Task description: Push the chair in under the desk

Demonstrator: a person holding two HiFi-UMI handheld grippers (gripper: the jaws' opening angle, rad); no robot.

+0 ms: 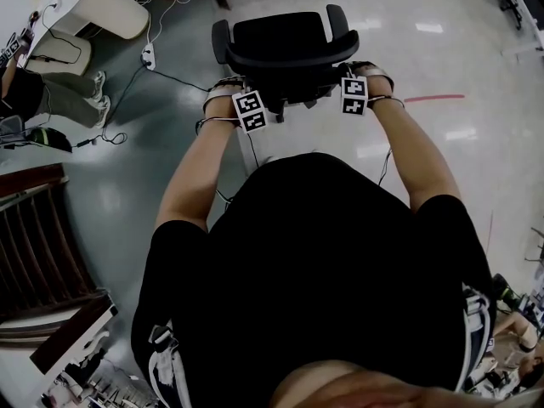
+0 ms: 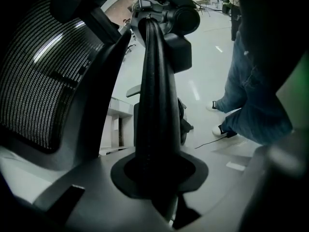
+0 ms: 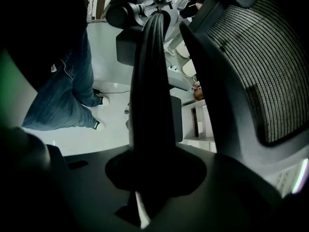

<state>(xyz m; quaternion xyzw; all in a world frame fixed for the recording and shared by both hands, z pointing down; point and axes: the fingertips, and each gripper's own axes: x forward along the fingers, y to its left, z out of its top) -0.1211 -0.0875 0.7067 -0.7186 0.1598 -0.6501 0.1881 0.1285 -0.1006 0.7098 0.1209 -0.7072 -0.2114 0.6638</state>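
Observation:
A black office chair (image 1: 280, 45) stands on the glossy floor just ahead of me, its back toward me. My left gripper (image 1: 231, 87) is at the left side of the backrest top and my right gripper (image 1: 364, 73) is at the right side. In the left gripper view, the gripper (image 2: 157, 180) is shut on the backrest's black frame rim (image 2: 154, 81), with the mesh back (image 2: 43, 71) on its left. The right gripper (image 3: 152, 175) grips the opposite rim (image 3: 152, 81) the same way, beside the mesh (image 3: 260, 66). The seat is mostly hidden.
A white desk (image 1: 89, 2) stands at the far left, with a power strip and cables (image 1: 149, 56) on the floor and a seated person (image 1: 51, 100) beside it. A dark wooden chair (image 1: 34, 245) is at my left. A person in jeans (image 2: 246, 100) stands nearby.

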